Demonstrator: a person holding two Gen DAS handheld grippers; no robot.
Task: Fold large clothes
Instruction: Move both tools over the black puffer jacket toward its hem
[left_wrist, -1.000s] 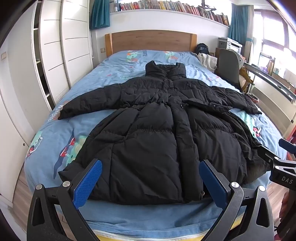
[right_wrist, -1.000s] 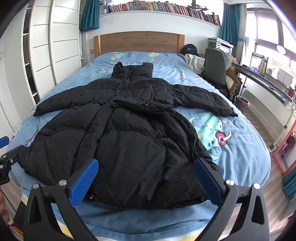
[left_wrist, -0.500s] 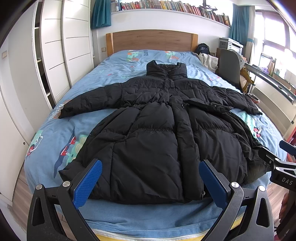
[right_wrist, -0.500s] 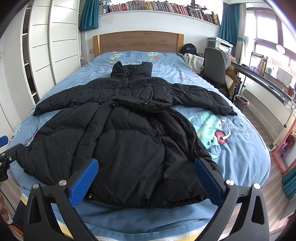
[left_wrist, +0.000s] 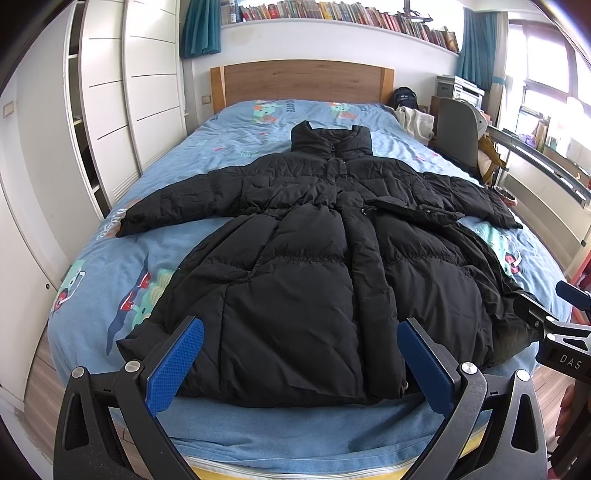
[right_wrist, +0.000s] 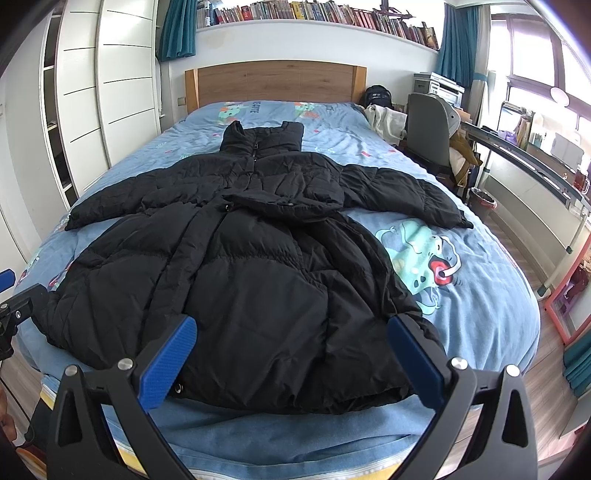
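A long black puffer coat (left_wrist: 317, 266) lies spread face up on the blue bed (left_wrist: 110, 273), collar toward the headboard, both sleeves out to the sides. It also shows in the right wrist view (right_wrist: 236, 273). My left gripper (left_wrist: 301, 354) is open and empty, held above the coat's hem at the foot of the bed. My right gripper (right_wrist: 291, 352) is open and empty, also over the hem, to the right of the left one. The right gripper shows at the left wrist view's right edge (left_wrist: 565, 325). The left gripper shows at the right wrist view's left edge (right_wrist: 14, 306).
A wooden headboard (left_wrist: 303, 85) stands at the far end. White wardrobes (left_wrist: 110, 96) line the left side. A grey chair (right_wrist: 428, 129) and a desk (right_wrist: 535, 162) stand to the right of the bed. A bookshelf (right_wrist: 317, 11) runs high on the back wall.
Both grippers have shifted slightly; the view of the coat has barely changed. The coat has not moved and both grippers stay open.
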